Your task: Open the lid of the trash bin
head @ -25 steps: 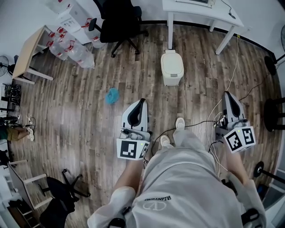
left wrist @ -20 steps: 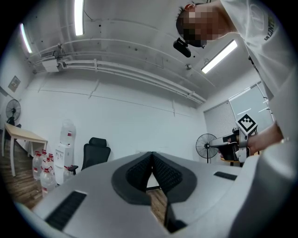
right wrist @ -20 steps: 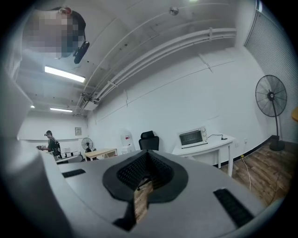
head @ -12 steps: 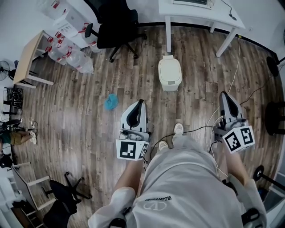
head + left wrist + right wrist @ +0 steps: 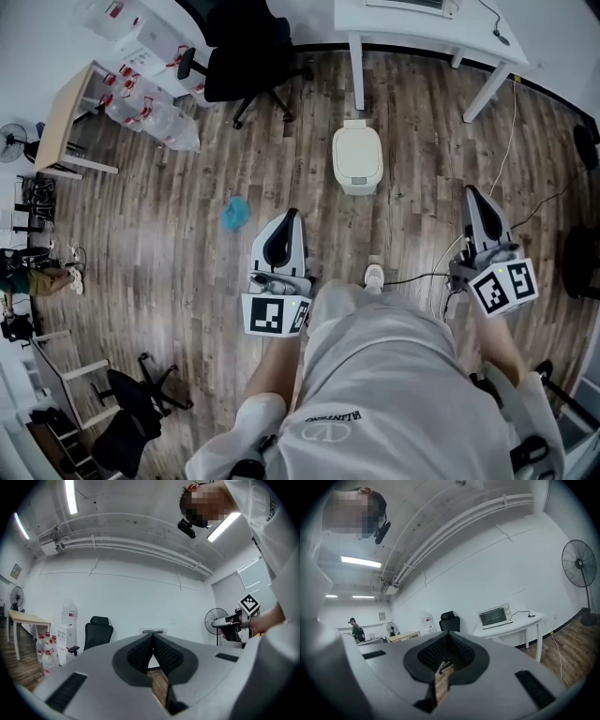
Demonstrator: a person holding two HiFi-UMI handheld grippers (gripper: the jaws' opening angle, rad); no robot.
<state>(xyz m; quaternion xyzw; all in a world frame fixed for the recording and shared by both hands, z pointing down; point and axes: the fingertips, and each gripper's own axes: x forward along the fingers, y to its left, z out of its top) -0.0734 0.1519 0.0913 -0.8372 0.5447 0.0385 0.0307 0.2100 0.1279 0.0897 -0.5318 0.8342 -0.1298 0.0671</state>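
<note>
Both jaws are pinched together with nothing in them: the left hand-held gripper (image 5: pixel 291 217) and the right hand-held gripper (image 5: pixel 472 194) just hang out in front of the person, one on each side. The trash bin (image 5: pixel 357 157) stands on the wooden floor (image 5: pixel 187 206) farther off, between the two and well apart from both, lid down, right by a leg of the white counter (image 5: pixel 412 26).

Probable trouble: that bin looks light, so prodding the lid with closed tips could slide or tip it instead of popping it open. There's also a cable (image 5: pixel 422 272) by the right foot, an easy trip.

Versus half a second ago, the bin sits slightly nearer in the head view, and only one shoe shows now.
</note>
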